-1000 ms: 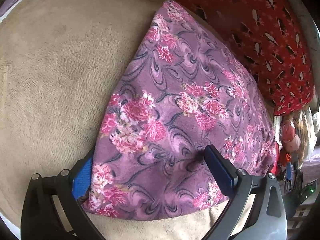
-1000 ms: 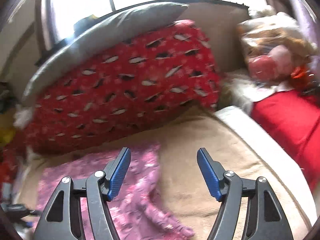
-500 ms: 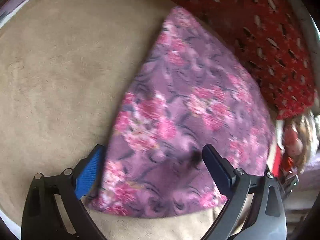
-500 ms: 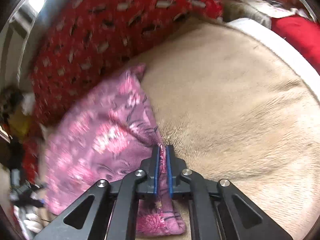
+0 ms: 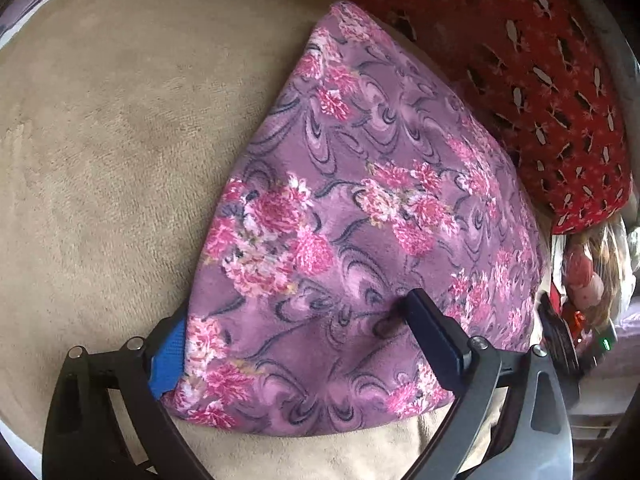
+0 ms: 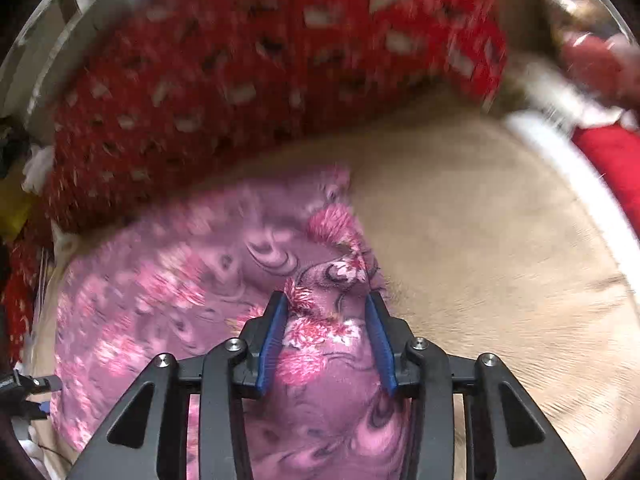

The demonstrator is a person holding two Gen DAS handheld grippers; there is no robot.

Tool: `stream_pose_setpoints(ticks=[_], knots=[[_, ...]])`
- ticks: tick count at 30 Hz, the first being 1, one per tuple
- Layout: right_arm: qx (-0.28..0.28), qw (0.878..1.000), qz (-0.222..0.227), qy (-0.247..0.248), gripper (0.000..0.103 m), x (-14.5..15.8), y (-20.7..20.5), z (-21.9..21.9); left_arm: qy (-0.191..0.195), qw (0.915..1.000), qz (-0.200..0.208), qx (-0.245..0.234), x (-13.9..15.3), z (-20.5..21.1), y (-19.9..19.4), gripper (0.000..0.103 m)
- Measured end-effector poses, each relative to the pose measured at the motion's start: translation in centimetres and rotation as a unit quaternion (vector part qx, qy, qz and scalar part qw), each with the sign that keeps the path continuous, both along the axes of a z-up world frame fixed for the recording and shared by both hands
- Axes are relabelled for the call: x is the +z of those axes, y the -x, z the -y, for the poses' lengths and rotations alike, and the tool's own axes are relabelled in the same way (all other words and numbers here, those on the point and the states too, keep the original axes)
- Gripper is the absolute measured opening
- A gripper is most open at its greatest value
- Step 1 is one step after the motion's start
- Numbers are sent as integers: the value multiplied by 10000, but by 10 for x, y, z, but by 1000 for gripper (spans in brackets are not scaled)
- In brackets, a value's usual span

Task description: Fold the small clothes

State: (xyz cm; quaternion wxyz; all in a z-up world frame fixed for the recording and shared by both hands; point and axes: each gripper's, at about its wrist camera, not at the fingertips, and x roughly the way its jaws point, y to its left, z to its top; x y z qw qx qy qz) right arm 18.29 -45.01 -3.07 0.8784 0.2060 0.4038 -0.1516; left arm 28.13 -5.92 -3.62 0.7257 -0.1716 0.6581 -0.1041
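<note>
Lying on the tan plush blanket (image 5: 100, 168) beside the red patterned cushion (image 5: 560, 92), the purple floral fleece garment (image 5: 360, 208) looks folded. Right gripper (image 6: 327, 332), clamped half a second ago, has opened, releasing its edge; left gripper (image 5: 296, 344) remains spread, pressing it flat.

Both wrist cams low over the bed, angled down, close range.
Left wrist looks along its fingers across the purple floral garment (image 5: 360, 216) toward the red patterned pillow (image 5: 540, 80) at upper right, beige blanket (image 5: 100, 160) filling the left. Right wrist sits nearer the cloth (image 6: 200, 300), facing the same pillow (image 6: 260, 80) head-on, blanket (image 6: 500, 240) on the right; motion-blurred. Shared: garment, pillow, blanket.
</note>
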Motion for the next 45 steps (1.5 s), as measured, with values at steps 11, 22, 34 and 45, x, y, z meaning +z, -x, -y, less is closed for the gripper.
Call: stream_pose_setpoints(ticks=[11,22,34,45], knots=[[1808,9791,-210,912,71,-24,17,-104,348,9988,332,36,35,4,6,14],[1834,9805,398,576,74,-29,26,-87,620,9914,885,-734,91,97,21,13],[1815,9807,731,13,74,-28,33,-73,409,9918,49,-1209,18,181,20,13],[1825,9799,725,-356,74,-26,31,-64,1538,9851,195,-742,47,116,50,41]])
